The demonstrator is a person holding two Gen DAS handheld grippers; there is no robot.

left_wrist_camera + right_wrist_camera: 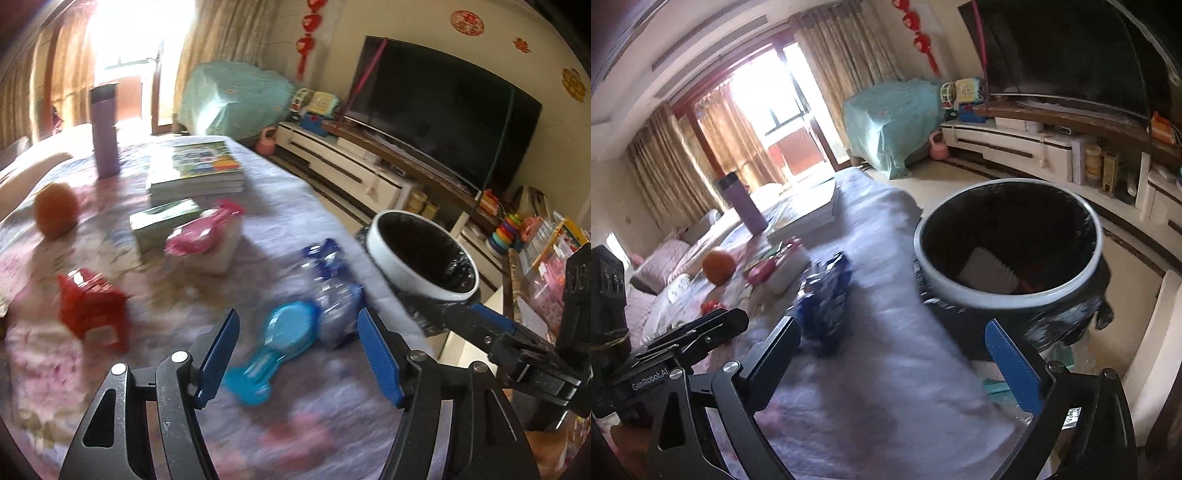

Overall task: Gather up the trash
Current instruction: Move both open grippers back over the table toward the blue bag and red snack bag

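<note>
Left gripper (297,354) first: on my left wrist feed its blue pads stand apart with nothing pinched. Just ahead of them, slightly right of centre, lies the crumpled blue wrapper (332,291) on the tablecloth (277,206), its long axis running away from me. A turquoise hand mirror (280,336) lies between the pads' line and the wrapper, touching it. The trash bin (424,258) stands off to the right, beyond the table's edge, with the right gripper's arm reaching toward it.

On the right wrist feed, the right gripper (905,354) is spread wide and empty. The bin sits ahead and right of it, with scraps already inside; the wrapper lies ahead and left, just past the left finger. I judge the left hand nearer and better lined up, though the mirror crowds the approach.
</note>
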